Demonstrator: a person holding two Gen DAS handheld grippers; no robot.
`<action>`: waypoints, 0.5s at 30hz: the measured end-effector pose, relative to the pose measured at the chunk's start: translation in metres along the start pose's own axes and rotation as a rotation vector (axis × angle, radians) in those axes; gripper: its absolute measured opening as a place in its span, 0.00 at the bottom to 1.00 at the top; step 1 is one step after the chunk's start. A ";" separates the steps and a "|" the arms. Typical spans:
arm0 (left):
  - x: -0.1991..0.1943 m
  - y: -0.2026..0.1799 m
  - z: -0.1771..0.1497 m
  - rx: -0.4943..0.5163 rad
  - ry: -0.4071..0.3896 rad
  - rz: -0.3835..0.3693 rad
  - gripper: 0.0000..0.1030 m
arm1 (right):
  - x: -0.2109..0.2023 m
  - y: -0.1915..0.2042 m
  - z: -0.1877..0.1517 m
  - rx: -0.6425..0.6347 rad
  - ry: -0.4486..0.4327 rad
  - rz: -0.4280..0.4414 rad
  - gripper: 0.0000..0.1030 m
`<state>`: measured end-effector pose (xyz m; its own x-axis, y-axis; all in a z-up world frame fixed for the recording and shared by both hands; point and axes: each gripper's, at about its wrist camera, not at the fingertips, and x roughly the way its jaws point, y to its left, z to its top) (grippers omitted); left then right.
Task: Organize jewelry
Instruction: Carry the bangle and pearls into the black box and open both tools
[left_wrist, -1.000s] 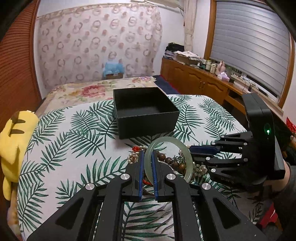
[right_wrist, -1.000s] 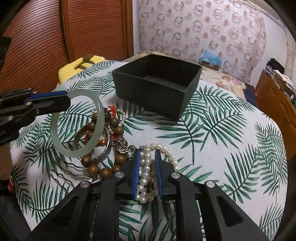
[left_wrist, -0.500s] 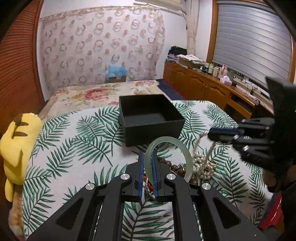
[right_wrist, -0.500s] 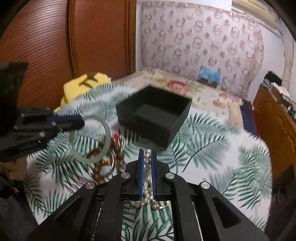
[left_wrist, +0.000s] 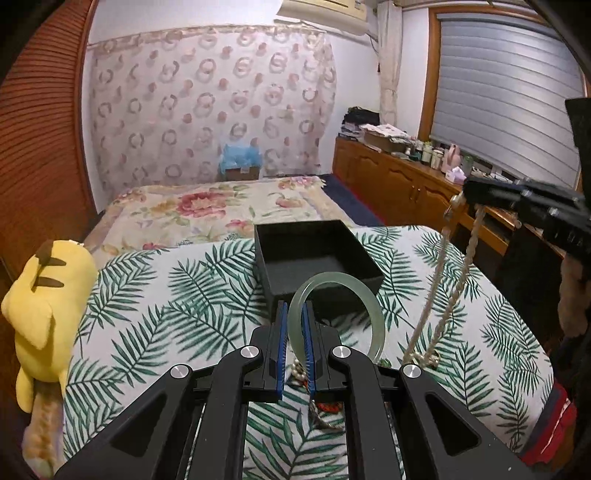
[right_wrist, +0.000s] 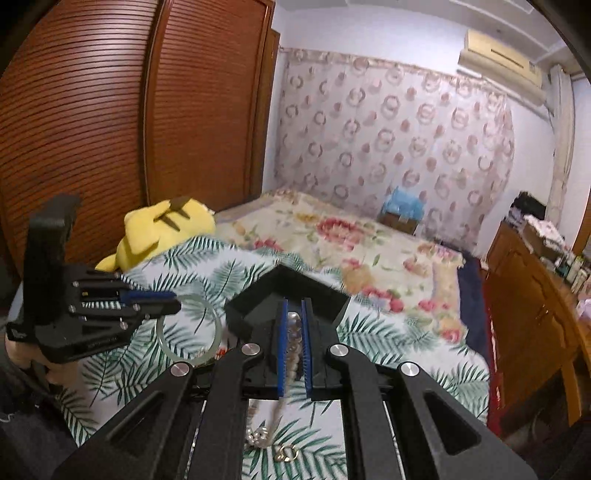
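While we lift both pieces clear to reach the box (left_wrist: 317, 258), our left hand-held gripper (left_wrist: 294, 345) pinches the bangle (left_wrist: 373, 314) and our right hand-held gripper (right_wrist: 294, 347) clamps the dangling pearls (right_wrist: 292, 332).

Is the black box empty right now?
Empty, as far as visible: the black box shows only bare floor, though its near corner is hidden. The bangle remains outside, clamped by the left gripper.

No legible text or labels.

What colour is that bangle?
Pale, translucent green. The bangle shows best in the left wrist view, pinched in the left gripper.
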<state>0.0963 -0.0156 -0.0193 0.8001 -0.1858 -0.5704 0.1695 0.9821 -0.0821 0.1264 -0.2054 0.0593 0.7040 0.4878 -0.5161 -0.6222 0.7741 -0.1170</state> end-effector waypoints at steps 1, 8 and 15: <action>0.001 0.001 0.001 -0.002 -0.001 0.001 0.07 | -0.002 -0.001 0.004 -0.005 -0.009 -0.005 0.08; 0.011 0.008 0.013 -0.002 -0.010 0.010 0.07 | -0.001 -0.016 0.040 -0.014 -0.061 -0.033 0.08; 0.020 0.010 0.020 0.001 -0.010 0.013 0.07 | 0.006 -0.026 0.071 -0.032 -0.092 -0.041 0.08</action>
<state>0.1250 -0.0105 -0.0151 0.8079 -0.1729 -0.5633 0.1592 0.9845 -0.0737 0.1716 -0.1939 0.1194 0.7565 0.4923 -0.4305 -0.6019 0.7816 -0.1640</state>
